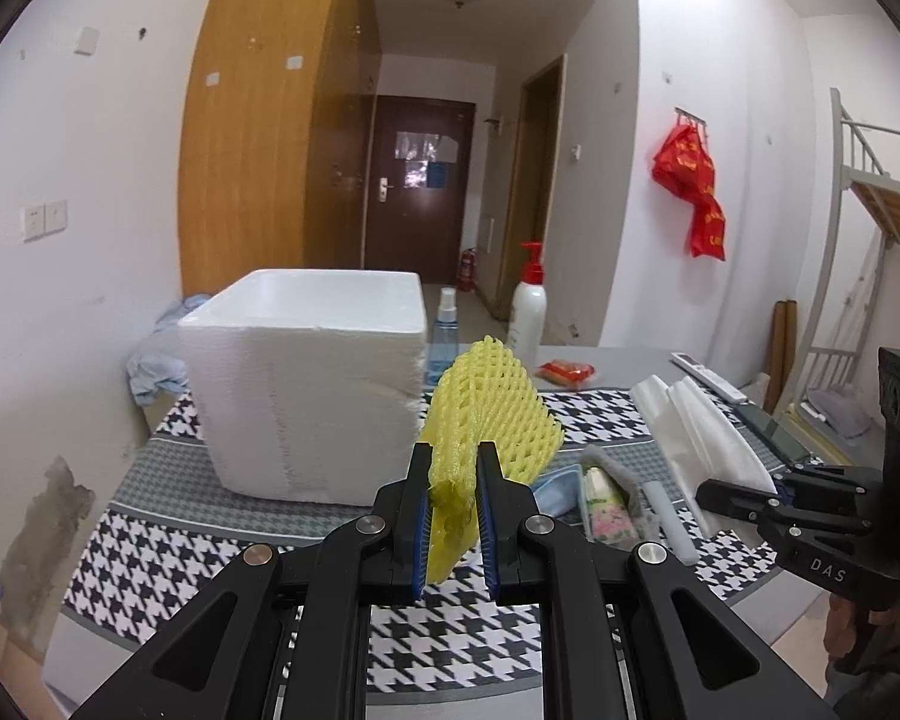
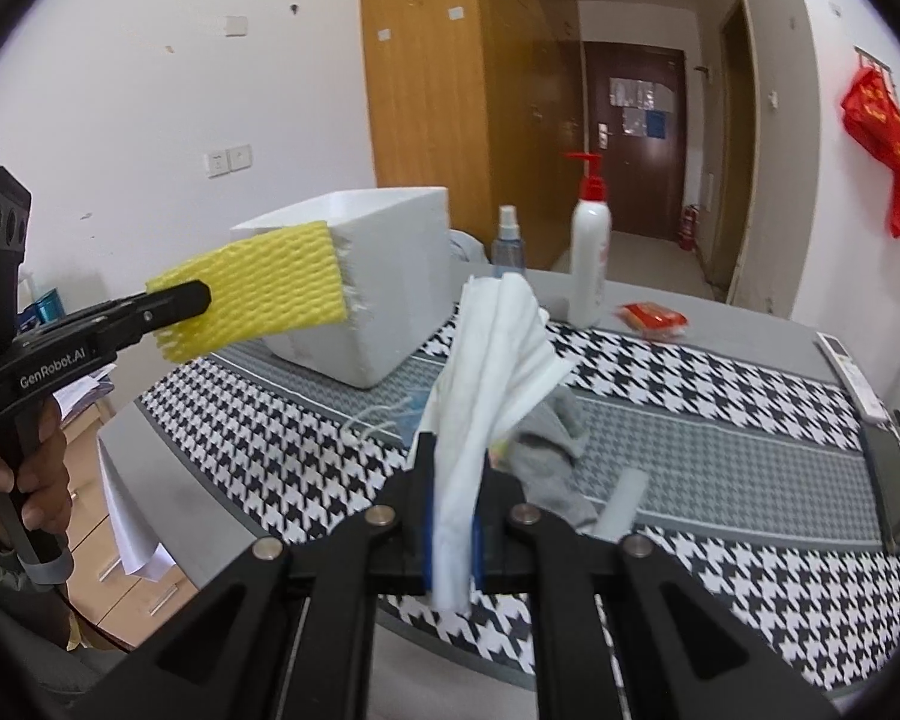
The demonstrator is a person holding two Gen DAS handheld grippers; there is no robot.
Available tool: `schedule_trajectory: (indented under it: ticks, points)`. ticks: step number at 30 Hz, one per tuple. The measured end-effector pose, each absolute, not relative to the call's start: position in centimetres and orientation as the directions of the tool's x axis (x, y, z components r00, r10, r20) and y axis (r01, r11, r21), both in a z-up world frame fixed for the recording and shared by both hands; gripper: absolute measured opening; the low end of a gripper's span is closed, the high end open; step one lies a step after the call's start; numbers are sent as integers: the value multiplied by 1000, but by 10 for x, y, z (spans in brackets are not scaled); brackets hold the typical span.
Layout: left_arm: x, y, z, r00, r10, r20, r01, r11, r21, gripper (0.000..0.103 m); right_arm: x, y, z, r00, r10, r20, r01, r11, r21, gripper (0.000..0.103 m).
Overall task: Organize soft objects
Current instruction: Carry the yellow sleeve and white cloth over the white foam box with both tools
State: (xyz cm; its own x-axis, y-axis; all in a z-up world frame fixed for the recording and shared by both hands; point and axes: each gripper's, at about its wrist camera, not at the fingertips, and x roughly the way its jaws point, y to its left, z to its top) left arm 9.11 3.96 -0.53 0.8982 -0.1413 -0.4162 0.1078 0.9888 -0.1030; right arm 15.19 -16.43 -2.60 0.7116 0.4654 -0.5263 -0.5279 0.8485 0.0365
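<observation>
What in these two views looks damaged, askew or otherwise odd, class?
The white foam box has a ragged, torn corner edge facing the yellow foam net, with frayed bits sticking out. On the wall low left, paint is peeling in a stained patch. Nothing looks spilled.

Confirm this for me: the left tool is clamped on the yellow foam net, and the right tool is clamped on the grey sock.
Not quite. The right tool is clamped on the white foam sheet, as the right wrist view shows; the grey sock lies on the table behind it. The left tool does hold the yellow foam net.
</observation>
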Motion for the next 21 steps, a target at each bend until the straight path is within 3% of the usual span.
schedule_trajectory:
  ticks: [21]
  points:
    - [79,67,1,918,-61,-391,30,996,-86,15,160,-117,-9,660,570,-489,-634,772,44,11]
